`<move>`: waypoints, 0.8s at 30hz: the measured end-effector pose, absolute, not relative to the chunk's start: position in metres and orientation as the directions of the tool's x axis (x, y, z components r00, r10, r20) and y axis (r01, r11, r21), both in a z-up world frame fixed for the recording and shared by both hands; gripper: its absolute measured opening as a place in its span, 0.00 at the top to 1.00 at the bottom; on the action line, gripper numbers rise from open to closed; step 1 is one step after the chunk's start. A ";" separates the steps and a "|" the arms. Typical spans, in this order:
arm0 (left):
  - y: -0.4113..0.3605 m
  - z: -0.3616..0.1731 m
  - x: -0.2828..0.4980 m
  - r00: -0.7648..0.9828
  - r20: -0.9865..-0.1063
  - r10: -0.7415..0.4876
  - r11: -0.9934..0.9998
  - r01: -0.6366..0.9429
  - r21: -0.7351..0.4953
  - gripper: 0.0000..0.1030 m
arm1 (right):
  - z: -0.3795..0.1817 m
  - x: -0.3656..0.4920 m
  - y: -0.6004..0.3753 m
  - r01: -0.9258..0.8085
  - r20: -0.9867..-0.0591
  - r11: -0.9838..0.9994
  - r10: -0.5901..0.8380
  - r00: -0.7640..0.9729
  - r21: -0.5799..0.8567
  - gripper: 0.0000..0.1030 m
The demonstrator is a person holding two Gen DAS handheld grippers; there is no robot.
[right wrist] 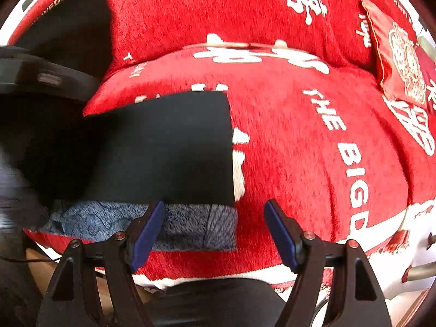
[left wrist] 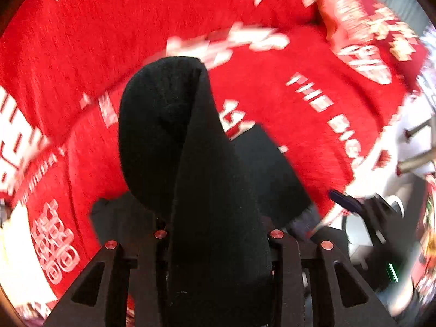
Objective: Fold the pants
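While clamped in left tool (left wrist: 218, 245), pants (left wrist: 190, 150) over red cover (left wrist: 299, 125).

Pants (right wrist: 163, 147) on blanket (right wrist: 286, 150), cushion (right wrist: 397, 62) behind-right

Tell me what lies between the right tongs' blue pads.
Right wrist view: right tongs stand open over the fuzzy grey-blue lining of the black pants and red printed blanket.

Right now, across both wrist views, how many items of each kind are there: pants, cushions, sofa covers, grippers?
Black pants: 1
Red cushion: 1
Red sofa cover: 1
Grippers: 2, left gripper shut on the pants, right gripper open
Total: 5
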State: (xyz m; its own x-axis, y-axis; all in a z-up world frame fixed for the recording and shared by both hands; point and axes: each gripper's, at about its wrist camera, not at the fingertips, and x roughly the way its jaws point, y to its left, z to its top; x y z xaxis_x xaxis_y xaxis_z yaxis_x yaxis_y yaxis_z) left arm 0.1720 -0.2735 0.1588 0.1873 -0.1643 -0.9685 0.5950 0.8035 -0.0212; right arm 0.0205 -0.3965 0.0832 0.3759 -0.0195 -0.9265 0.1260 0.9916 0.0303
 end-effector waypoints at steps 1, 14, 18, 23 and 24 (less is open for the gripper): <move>-0.280 0.142 0.177 0.159 -0.978 -0.138 0.807 0.590 -0.017 0.58 | 0.081 0.018 -0.397 0.123 -0.927 0.991 -0.004 0.375 0.045 0.24; -0.266 0.198 0.178 0.163 -0.927 -0.338 0.744 0.649 -0.157 0.01 | 0.080 -0.013 -0.379 -0.071 -0.908 0.991 0.133 0.398 0.115 0.22; -0.206 0.188 0.183 0.259 -0.922 -0.286 0.817 0.568 -0.094 0.01 | 0.090 -0.019 -0.385 -0.116 -0.886 0.980 0.193 0.423 0.158 0.21; -0.127 0.150 0.179 0.312 -0.923 -0.223 0.906 0.417 -0.078 0.01 | 0.104 -0.030 -0.408 -0.120 -0.863 0.970 0.243 0.443 0.211 0.19; -0.116 0.142 0.175 0.327 -0.921 -0.211 0.919 0.388 -0.073 0.01 | 0.108 -0.033 -0.417 -0.100 -0.851 0.966 0.256 0.459 0.237 0.19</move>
State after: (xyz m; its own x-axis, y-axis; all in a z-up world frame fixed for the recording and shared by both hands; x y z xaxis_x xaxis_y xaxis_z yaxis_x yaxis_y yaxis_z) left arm 0.1749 -0.1158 0.1424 0.3267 -0.2111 -0.9213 0.3878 0.9189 -0.0731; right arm -0.0327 -0.4169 0.1077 0.4587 0.2563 -0.8509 -0.0997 0.9663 0.2373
